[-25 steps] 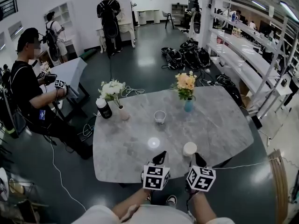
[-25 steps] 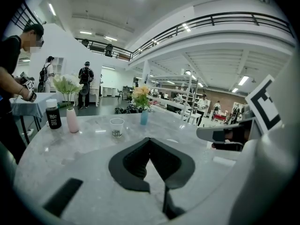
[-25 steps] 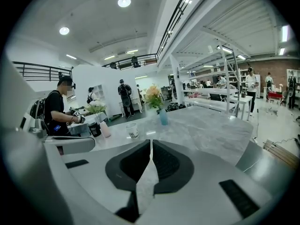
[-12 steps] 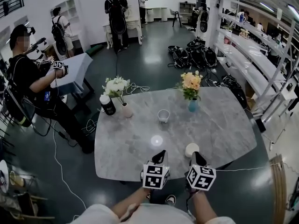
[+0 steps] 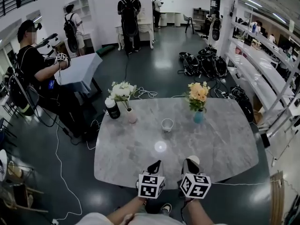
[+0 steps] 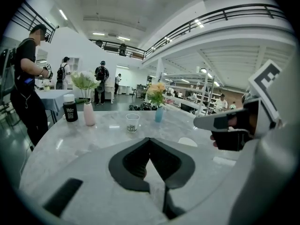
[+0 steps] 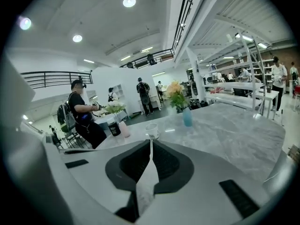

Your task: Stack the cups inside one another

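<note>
"Cup one (image 5: 167, 124) stands upright near the middle of your table (image 5: 220, 139), between the pale vase (image 5: 131, 116) of white flowers and the blue vase (image 5: 198, 116). It is well apart from both your grippers. A black bottle (image 5: 112, 109) stands just beside the pale vase."

"Cup two (image 5: 193, 159) sits by your near edge, just beside the tip of your right gripper (image 7: 150, 142), which partly hides it."

"Is your claw on it?"

"No grip shows. Your right jaws are pressed together with no cup between them. Your left gripper (image 6: 150, 139) is closed the same way, empty, and you hold it beside the right one at the table's near edge."
</note>
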